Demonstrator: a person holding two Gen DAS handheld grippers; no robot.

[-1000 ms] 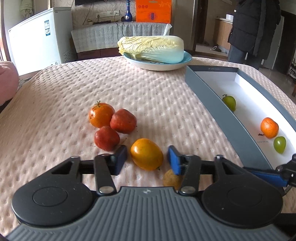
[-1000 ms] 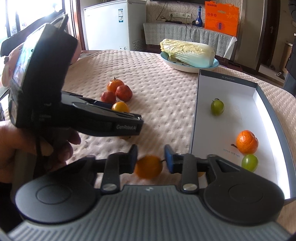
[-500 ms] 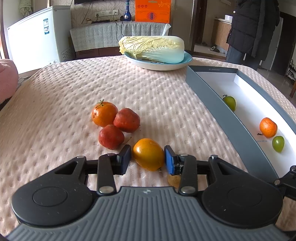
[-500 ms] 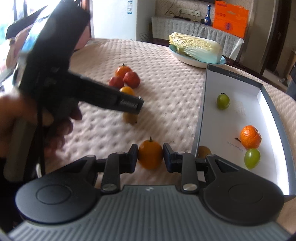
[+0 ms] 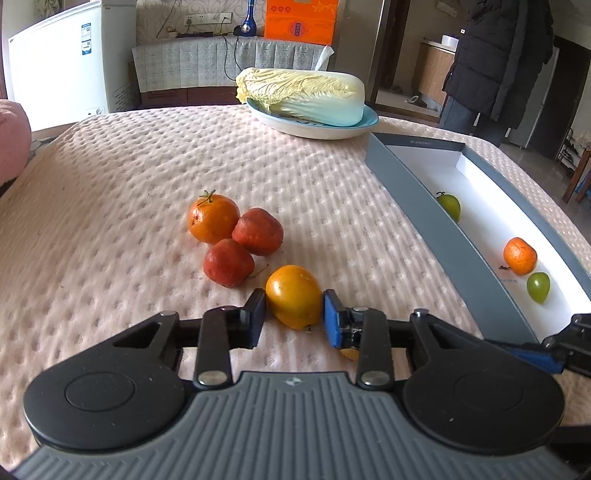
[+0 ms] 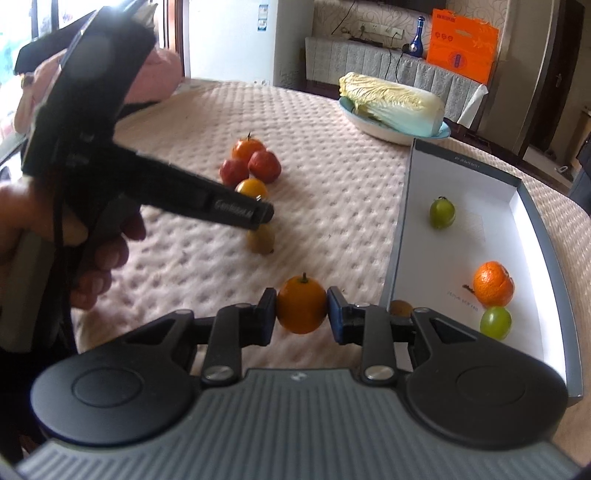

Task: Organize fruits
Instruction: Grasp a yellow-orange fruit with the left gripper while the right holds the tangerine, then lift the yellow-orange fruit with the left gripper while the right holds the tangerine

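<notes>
The left gripper has just been closing, and its fingers now press on both sides of the yellow-orange fruit, which lies on the tablecloth. The right gripper is clamped on a small stemmed orange between its fingers, just left of the box's near corner.

Relative to the box, a shallow grey tray with a white floor: three fruits lie inside it, a green one toward the far end, and a mandarin with another green one touching it nearer. A brownish fruit shows partly behind the right finger at the box's near edge; whether it is inside cannot be told. Left of the box, on the cloth, sit a stemmed orange fruit and two red fruits touching in a cluster, close behind the yellow-orange one. A dull yellowish fruit lies between that cluster and the right gripper, partly hidden by the left tool's arm.

The surface is a pale pink, dimpled quilted cloth over a wide table. Beyond the box's far end a blue-rimmed plate holds a napa cabbage. Behind stand a white freezer, a covered cabinet with a blue bottle and orange box, and a person in a dark coat.
</notes>
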